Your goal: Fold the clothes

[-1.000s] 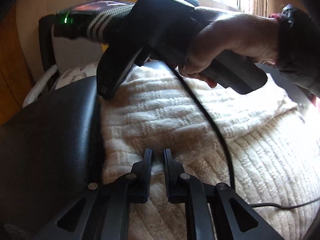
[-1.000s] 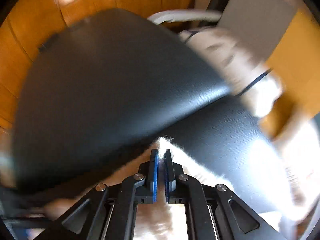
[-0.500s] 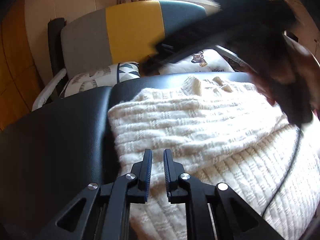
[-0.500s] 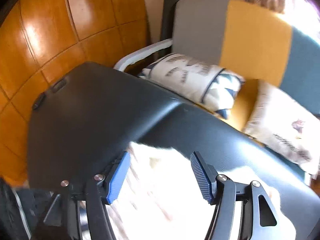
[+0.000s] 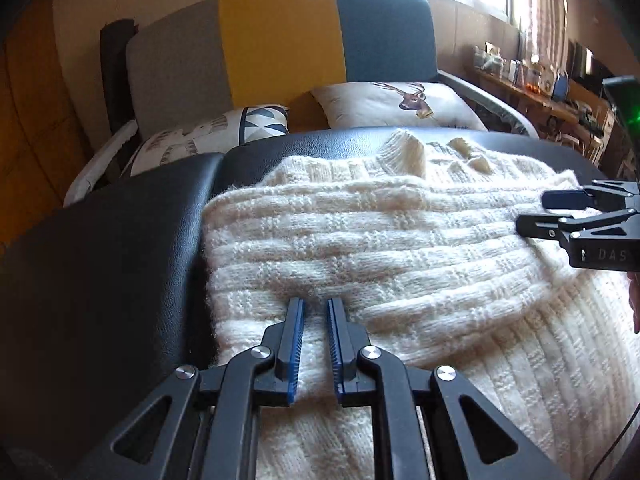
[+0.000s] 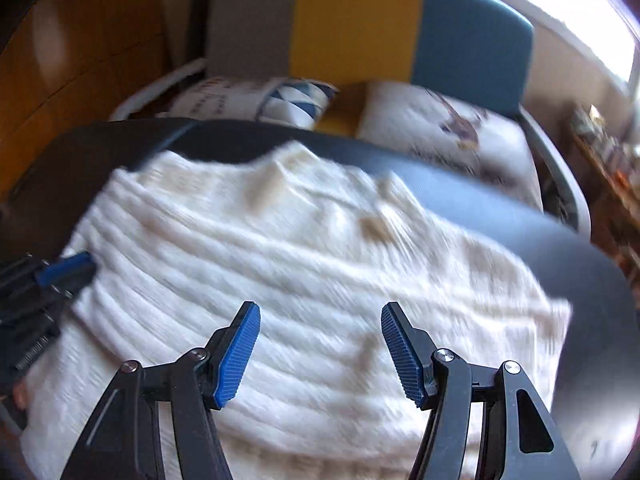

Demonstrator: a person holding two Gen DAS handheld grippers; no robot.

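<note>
A cream knitted sweater lies on a black padded surface, with one part folded across its upper half. My left gripper rests low on the sweater near its left edge, jaws nearly closed with a narrow gap and nothing between them. My right gripper is wide open and empty above the sweater; it also shows at the right edge of the left wrist view. The right wrist view is motion-blurred. The left gripper's blue pad shows at its left edge.
Behind the black surface stands a grey, yellow and blue sofa with a patterned cushion and a deer cushion. Orange wood panelling is on the left. A cluttered shelf runs along the right under the window.
My right gripper let go of the sweater's corner, opened wide and swung from the left side over to the right side. The folded part now lies flat. My left gripper stayed put.
</note>
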